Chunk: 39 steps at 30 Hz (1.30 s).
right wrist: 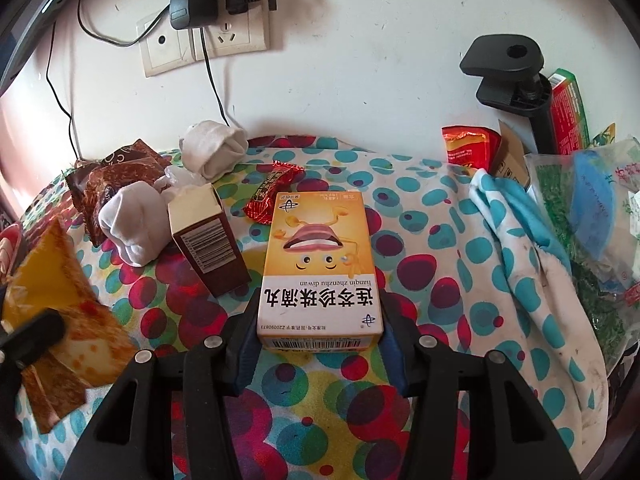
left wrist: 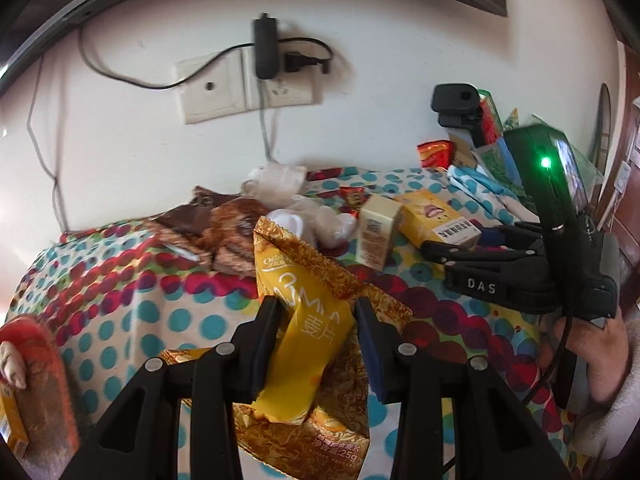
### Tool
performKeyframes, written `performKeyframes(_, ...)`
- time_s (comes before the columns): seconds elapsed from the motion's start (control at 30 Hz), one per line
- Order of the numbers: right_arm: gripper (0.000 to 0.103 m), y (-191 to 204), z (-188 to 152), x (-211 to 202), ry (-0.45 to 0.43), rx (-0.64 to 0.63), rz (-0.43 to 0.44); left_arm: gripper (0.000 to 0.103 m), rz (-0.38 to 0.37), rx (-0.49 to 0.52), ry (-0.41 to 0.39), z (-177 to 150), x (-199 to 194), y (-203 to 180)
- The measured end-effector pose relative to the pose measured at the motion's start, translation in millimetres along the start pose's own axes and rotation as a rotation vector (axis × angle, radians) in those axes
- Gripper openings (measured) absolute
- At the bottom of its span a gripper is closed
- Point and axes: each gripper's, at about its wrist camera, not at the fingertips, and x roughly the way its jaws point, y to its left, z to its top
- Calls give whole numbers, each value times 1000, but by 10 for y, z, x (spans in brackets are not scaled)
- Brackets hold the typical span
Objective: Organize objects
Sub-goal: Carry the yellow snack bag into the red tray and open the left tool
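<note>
My left gripper (left wrist: 316, 332) is shut on a yellow snack packet (left wrist: 308, 320), which stands up between its pads. A gold packet (left wrist: 340, 432) lies under it on the polka-dot cloth (left wrist: 120, 320). My right gripper (right wrist: 320, 300) is shut on a yellow medicine box (right wrist: 320, 256) with a cartoon mouth, its pads pressing the box's long sides. In the left wrist view the right gripper (left wrist: 468, 240) reaches in from the right with that box (left wrist: 436, 220), and a hand (left wrist: 600, 352) holds it. The left gripper's finger (right wrist: 32, 332) and its packet (right wrist: 52, 280) show at the left edge of the right wrist view.
A small brown-and-cream box (right wrist: 208, 240) stands just left of the medicine box. White socks (right wrist: 136, 220), a red sweet (right wrist: 272, 192) and brown packets (right wrist: 116, 180) lie behind. At the right are a plastic bag (right wrist: 580, 220) and a black clamp stand (right wrist: 508, 64). The wall with a socket (right wrist: 200, 36) is close.
</note>
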Motion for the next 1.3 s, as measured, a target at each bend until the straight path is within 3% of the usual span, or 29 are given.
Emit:
performKeyframes(0.3, 50, 9, 0, 121, 65, -5, -14, 39, 93, -66, 1, -124, -401, 466)
performKeyframes(0.73, 49, 38, -17, 139, 64, -27, -41, 40, 224, -165, 8, -320, -976, 1096)
performKeyframes(1.03, 49, 27, -28, 141, 65, -23, -36, 40, 337, -265, 12, -449, -1259, 1750)
performKeyframes(1.3, 49, 20, -19, 141, 65, -25, -36, 40, 376, -398, 94, -574, -1218, 2513)
